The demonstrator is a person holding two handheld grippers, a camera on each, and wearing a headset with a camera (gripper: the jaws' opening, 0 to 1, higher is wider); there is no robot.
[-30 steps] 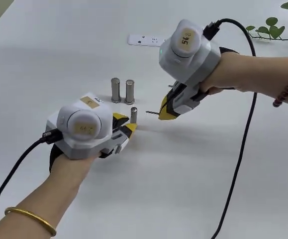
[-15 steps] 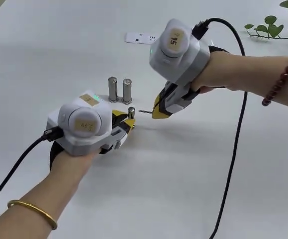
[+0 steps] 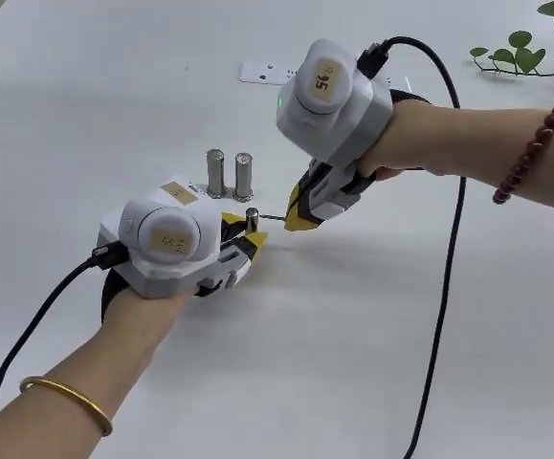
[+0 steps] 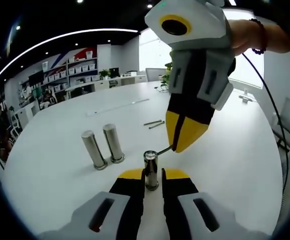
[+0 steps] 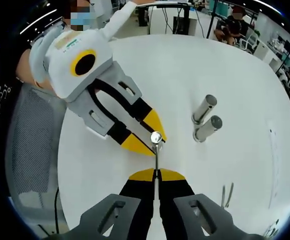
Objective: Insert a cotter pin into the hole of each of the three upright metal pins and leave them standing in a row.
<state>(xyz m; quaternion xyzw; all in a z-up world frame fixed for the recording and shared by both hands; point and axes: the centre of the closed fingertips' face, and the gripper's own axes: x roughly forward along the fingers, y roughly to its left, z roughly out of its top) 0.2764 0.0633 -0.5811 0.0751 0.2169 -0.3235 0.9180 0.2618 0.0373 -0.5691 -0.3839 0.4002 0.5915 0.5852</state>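
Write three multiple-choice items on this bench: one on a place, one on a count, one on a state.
1. The cotter pin in the right gripper has its tip: A) at the top of the held metal pin; B) at that pin's base; C) well clear of that pin.
2. Free pins standing apart from the grippers: A) one; B) two; C) three.
3. The left gripper is: A) open; B) shut on the metal pin; C) shut on a cotter pin.
1 A, the tip meets the pin's top; 2 B, a pair stands behind; 3 B, its jaws clamp the pin.

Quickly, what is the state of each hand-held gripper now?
Left hand-held gripper: shut on the metal pin.
Right hand-held gripper: shut on the cotter pin.
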